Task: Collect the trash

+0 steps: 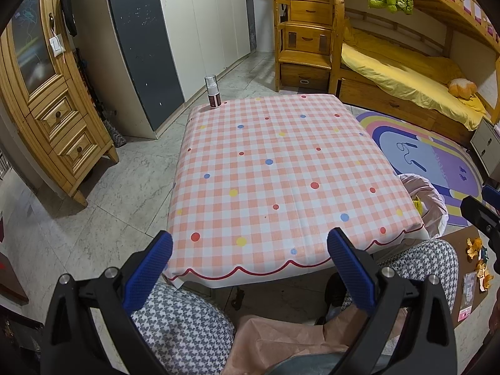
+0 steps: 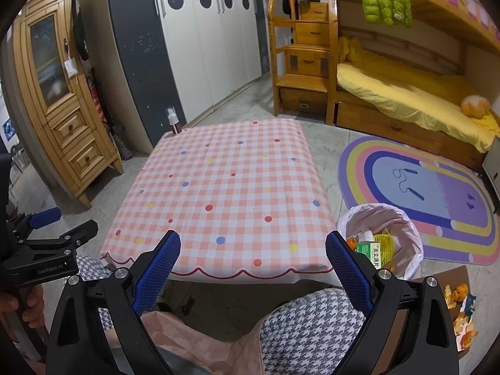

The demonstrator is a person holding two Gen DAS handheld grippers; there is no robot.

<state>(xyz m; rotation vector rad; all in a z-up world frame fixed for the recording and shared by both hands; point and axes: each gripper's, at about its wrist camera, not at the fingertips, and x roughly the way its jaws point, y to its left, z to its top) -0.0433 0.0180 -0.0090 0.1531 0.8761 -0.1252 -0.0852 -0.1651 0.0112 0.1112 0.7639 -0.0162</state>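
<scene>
Nearest, both grippers hang above the seated person's lap, over houndstooth trousers point(image 2: 306, 322) and a crumpled sheet of pink paper point(image 2: 200, 340). The left gripper point(image 1: 250, 265) has its blue pads spread wide with nothing between them; the right gripper point(image 2: 253, 262) is equally wide open and empty. Low to the right, on a piece of cardboard point(image 2: 450, 276) on the floor, lie the orange peels point(image 2: 456, 293) along with a few scraps of wrapper. These are, I judge, the trash left to gather. They lie to the right of and below the right gripper, scattered in a loose line running toward the person. The right hand is plainly the nearer one; the left gripper sits on the far side of the lap. Just beyond the peels, between the table's right edge and the rug point(image 2: 437, 187), stands the bin point(image 2: 409, 234) with a pale pink liner, already holding a green box and yellow netting. The likely move is a swing right and down to the peels, then forward to the bin. Ahead, the table point(image 2: 225, 187) in its checked cloth carries only a spray bottle point(image 2: 174, 122) at the far left corner. Behind are wardrobes and a bunk bed.
</scene>
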